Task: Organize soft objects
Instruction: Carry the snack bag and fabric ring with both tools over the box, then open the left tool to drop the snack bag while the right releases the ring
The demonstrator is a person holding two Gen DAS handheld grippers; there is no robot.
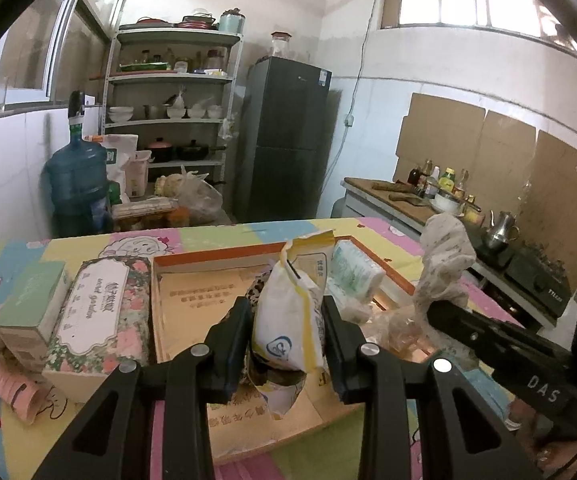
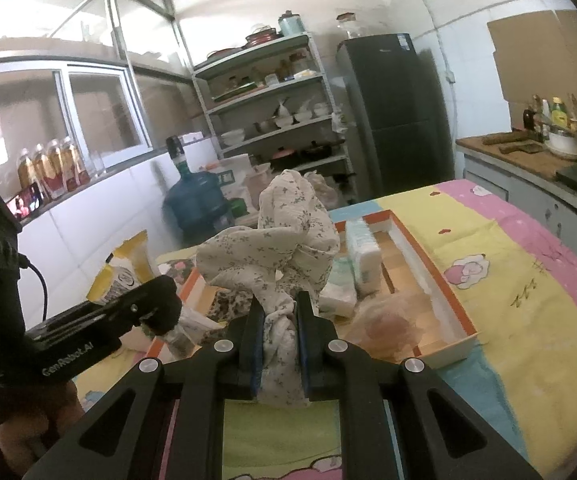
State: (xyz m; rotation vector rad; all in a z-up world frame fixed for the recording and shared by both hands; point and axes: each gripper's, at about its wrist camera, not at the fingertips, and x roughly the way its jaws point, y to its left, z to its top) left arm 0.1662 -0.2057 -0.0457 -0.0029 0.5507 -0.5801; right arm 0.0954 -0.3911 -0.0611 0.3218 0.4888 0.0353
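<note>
My left gripper (image 1: 286, 320) is shut on a white and yellow soft pack (image 1: 288, 312), held upright over the orange-rimmed box (image 1: 216, 256). My right gripper (image 2: 280, 320) is shut on a crumpled white floral cloth (image 2: 276, 236), which bunches up above the fingers over the same box (image 2: 440, 276). From the left wrist view the cloth (image 1: 444, 256) shows at the right, above the right gripper's black body. Inside the box lies a white tissue pack (image 1: 354, 268) (image 2: 362, 252) and a patterned dark item, partly hidden behind the held pack.
A floral tissue box (image 1: 100, 312), a green box (image 1: 34, 300) and a pink roll (image 1: 12, 384) lie left of the orange box on the cartoon-print tablecloth (image 2: 528, 280). Beyond the table stand a water jug (image 1: 74, 176), shelves, a fridge (image 1: 288, 136) and a counter with bottles.
</note>
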